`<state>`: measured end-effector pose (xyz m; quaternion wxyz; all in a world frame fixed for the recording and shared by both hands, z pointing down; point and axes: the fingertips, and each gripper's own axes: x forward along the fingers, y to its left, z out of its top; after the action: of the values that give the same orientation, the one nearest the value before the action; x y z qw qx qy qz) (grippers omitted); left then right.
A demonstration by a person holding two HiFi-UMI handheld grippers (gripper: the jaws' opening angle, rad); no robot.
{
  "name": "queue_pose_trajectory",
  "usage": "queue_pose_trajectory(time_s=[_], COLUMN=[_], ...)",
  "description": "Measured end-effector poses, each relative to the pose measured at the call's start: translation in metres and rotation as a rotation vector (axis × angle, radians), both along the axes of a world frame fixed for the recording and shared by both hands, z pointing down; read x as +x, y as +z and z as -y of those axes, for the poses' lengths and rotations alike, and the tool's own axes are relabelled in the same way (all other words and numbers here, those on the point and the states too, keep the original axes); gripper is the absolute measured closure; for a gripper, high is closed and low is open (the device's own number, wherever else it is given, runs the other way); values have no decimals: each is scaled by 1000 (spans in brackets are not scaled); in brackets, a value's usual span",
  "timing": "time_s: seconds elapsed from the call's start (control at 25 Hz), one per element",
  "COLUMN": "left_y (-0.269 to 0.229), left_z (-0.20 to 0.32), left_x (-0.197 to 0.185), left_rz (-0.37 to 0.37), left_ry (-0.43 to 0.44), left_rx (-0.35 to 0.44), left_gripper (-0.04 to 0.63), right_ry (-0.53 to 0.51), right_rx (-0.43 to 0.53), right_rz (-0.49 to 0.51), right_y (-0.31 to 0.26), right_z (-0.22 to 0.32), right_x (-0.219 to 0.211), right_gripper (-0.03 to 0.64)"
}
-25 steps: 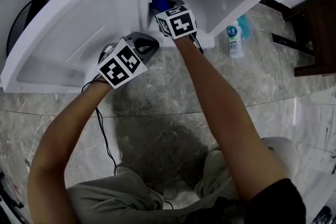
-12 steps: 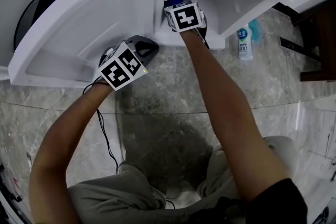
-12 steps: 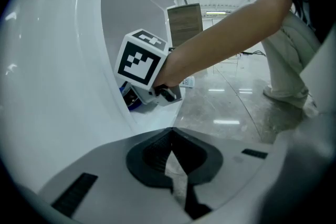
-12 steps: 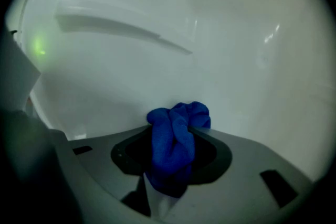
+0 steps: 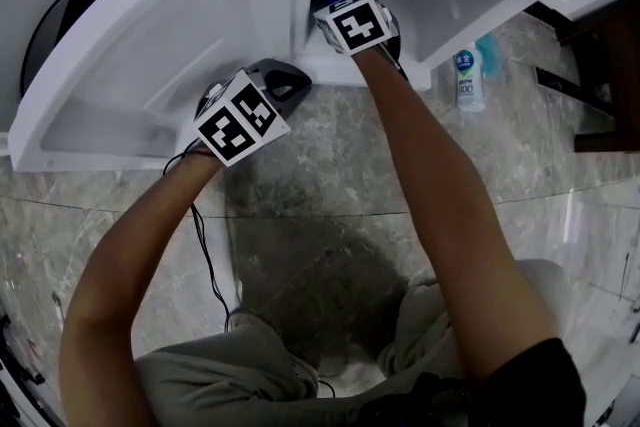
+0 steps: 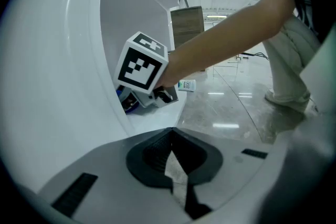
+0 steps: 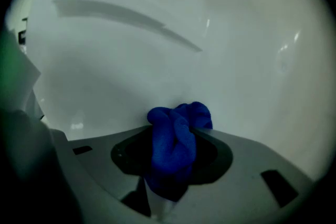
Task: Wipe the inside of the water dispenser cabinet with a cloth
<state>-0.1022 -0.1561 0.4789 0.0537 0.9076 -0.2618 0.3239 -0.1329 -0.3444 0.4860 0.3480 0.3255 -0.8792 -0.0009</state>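
The blue cloth (image 7: pixel 176 144) was bunched between the jaws of the right gripper (image 7: pixel 172 165), which were clamped on it, inside the water dispenser cabinet (image 5: pixel 445 0) close to its white inner wall; contact could not be confirmed. The left gripper (image 6: pixel 173 170), fully closed and empty, hovered outside by the cabinet's front edge. Wiping was judged under way. The next stroke calls for firm cloth contact across the wall.

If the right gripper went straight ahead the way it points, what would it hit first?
The cabinet wall, probably. The cloth bunched in the right gripper sticks out ahead and would touch it first, though the gap is hard to judge.
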Motion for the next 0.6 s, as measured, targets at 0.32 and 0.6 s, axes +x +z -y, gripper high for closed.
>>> queue_pose_trajectory(time_s=[0.32, 0.6], left_y=[5, -19], left_z=[-11, 5], left_x=[-25, -5], left_rz=[47, 43], left_ry=[-21, -1], left_rx=[-15, 87], left_gripper=[589, 589], right_ry=[60, -73], right_rx=[-55, -345], right_rz=[19, 142], right_y=[-1, -6], right_z=[-2, -60], right_x=[5, 10], right_gripper=[472, 471])
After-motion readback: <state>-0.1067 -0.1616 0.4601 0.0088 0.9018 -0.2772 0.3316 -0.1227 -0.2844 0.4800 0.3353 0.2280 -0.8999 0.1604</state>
